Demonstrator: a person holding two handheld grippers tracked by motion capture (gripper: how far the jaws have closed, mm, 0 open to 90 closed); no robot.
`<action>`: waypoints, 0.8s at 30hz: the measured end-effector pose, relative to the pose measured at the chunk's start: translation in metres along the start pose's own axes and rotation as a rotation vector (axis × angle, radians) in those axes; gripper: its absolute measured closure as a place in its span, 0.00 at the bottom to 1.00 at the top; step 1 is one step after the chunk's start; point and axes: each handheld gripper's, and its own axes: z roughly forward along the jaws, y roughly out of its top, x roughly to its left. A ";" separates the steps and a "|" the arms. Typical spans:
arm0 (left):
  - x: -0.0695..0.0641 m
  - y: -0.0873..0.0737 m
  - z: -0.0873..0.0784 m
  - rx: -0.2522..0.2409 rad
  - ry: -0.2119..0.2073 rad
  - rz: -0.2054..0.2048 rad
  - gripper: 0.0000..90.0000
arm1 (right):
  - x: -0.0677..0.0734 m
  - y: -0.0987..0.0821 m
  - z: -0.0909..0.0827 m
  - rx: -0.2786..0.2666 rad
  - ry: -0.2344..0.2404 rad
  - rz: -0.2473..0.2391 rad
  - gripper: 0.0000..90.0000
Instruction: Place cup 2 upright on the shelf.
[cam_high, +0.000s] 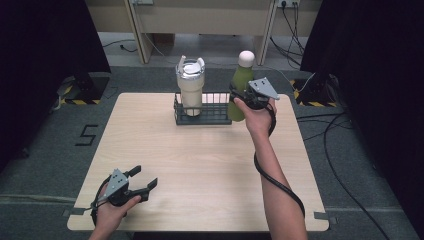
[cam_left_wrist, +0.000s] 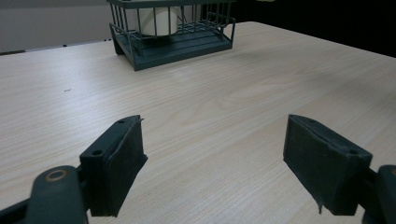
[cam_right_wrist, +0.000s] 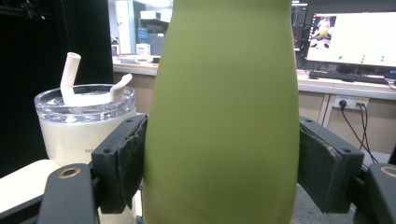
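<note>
The table (cam_high: 200, 165) carries everything, and the wire basket (cam_high: 202, 110) at its far edge is your reference for the rest. The basket's left half holds the cream tumbler (cam_high: 190, 87), standing upright with its clear lid and straw on; its right half looks bare in the left gripper view, which is probably why the bottle is on that side.

The green bottle (cam_high: 241, 87) is upright at the basket's right end, beside or just over its right wall; from above you cannot tell whether its base rests on the table or hangs a little above it. Your right gripper (cam_high: 248, 96) has it clamped around the wide lower body, both pads pressed against the sides in the right gripper view (cam_right_wrist: 219, 154). Gripping low on the body rather than at the narrow neck gives you a steadier hold on a tall, smooth thing, and keeps the white cap clear of the jaws.

Your left gripper (cam_high: 145, 181) rests near the table's front left corner, well away from the basket, jaws spread wide with nothing between them. It points toward the basket (cam_left_wrist: 170, 35), so it seems parked out of the way yet ready to steady the basket if the bottle catches on the wire.
</note>
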 end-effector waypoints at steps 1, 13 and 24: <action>0.000 0.000 0.000 0.000 0.000 0.000 0.22 | 0.001 0.001 0.001 -0.003 0.000 0.000 0.27; 0.000 0.000 0.000 -0.002 -0.002 -0.002 0.22 | 0.005 0.012 0.012 -0.014 0.004 0.002 0.27; 0.000 0.000 0.000 0.000 -0.002 0.000 0.22 | 0.009 0.016 0.022 -0.015 0.009 0.003 0.27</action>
